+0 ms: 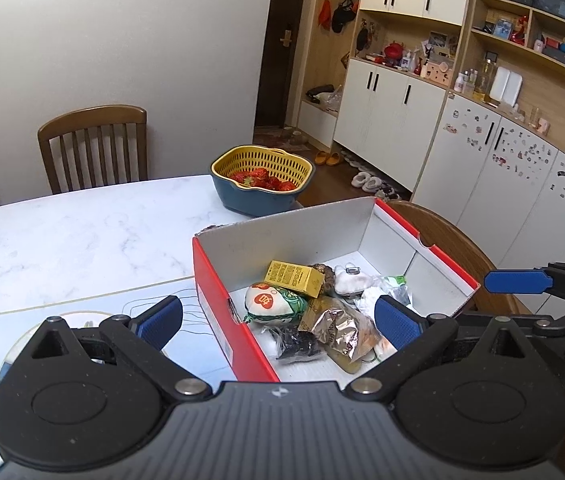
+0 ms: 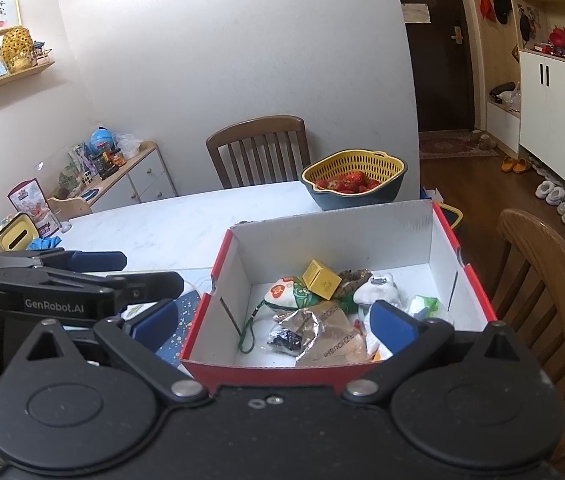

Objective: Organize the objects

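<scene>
Both held wide apart and empty: left tool [image 1: 278, 318] hovering over the near left corner of the red box [image 1: 218, 304], right tool [image 2: 274, 322] over its near wall, neither touching anything.

Seemingly early or midway — hard to judge, since "organize" names no target. Everything small already lying jumbled inside the box, ahead of and below both tools; nothing loose on the bare worktop [image 1: 82, 232] beside it. Either gathered and done, or still waiting to be sorted out; cannot tell which.

Counted in the box, roughly:
- one yellow carton [image 1: 296, 278], resting on the pile
- one embroidered pouch [image 1: 272, 302] with green cord
- one crinkled foil packet [image 1: 340, 328]
- one dark wrapped lump [image 1: 296, 342], just before the left tool
- one white plush piece [image 1: 352, 280]
- one green-and-white wrapper [image 1: 388, 290]
- one brown item behind the carton, mostly hidden

Further ahead — one yellow-and-blue strainer basket [image 1: 262, 160] of strawberries, well apart from the box; berries too heaped to count.
</scene>
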Demonstrator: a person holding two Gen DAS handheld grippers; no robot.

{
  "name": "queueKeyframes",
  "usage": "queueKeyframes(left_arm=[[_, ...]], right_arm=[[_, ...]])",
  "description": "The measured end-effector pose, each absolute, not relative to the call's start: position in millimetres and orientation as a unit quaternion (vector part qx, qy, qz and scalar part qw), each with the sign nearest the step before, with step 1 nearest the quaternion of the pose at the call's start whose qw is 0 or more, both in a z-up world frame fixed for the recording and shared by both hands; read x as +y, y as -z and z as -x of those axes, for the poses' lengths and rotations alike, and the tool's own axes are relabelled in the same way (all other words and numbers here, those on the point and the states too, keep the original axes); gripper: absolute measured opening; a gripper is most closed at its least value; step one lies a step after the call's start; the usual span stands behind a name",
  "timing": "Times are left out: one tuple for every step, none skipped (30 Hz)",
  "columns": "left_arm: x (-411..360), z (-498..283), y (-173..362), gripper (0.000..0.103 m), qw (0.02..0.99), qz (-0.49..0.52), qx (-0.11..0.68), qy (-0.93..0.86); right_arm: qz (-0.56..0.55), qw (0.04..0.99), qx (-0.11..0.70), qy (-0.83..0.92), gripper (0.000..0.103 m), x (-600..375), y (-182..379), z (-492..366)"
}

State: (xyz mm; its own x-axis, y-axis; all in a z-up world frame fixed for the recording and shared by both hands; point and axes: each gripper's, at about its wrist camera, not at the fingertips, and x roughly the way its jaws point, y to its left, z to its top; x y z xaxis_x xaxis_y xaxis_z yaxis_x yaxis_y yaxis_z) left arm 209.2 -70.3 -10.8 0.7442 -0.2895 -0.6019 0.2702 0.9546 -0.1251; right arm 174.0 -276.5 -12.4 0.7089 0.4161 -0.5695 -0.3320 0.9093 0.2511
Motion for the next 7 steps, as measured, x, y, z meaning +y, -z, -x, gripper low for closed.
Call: queueKeyframes(left_arm=[[-69.5, -208.9, 10.9, 0.103, 0.934, 0.014, 0.324, 0.152], [-68.6, -208.9, 10.8, 0.103, 0.933, 0.014, 0.324, 0.154], [-67.7, -208.9, 11.1, 0.103, 0.933, 0.014, 0.324, 0.155], [-66.6, -208.8, 11.2, 0.103, 0.933, 0.015, 0.324, 0.157], [-65.2, -208.6, 11.3, 0.103, 0.932, 0.015, 0.325, 0.16], [-63.6, -208.5, 11.4, 0.103, 0.931, 0.015, 0.325, 0.162], [-61.6, -208.2, 11.3, 0.103, 0.931, 0.015, 0.325, 0.164]], right_arm=[[-0.064, 0.922, 0.324, -0.202, 0.102, -275.4, 12.4, -173.4], [-0.064, 0.922, 0.324, -0.201, 0.102, -274.1, 12.3, -173.0], [-0.063, 0.922, 0.325, -0.2, 0.102, -273.1, 12.2, -172.4], [-0.064, 0.922, 0.325, -0.198, 0.102, -272.1, 12.1, -171.8], [-0.065, 0.923, 0.326, -0.196, 0.102, -271.2, 11.9, -171.3], [-0.065, 0.922, 0.327, -0.195, 0.102, -269.9, 11.9, -171.4], [-0.065, 0.923, 0.327, -0.193, 0.102, -268.5, 11.7, -170.9]])
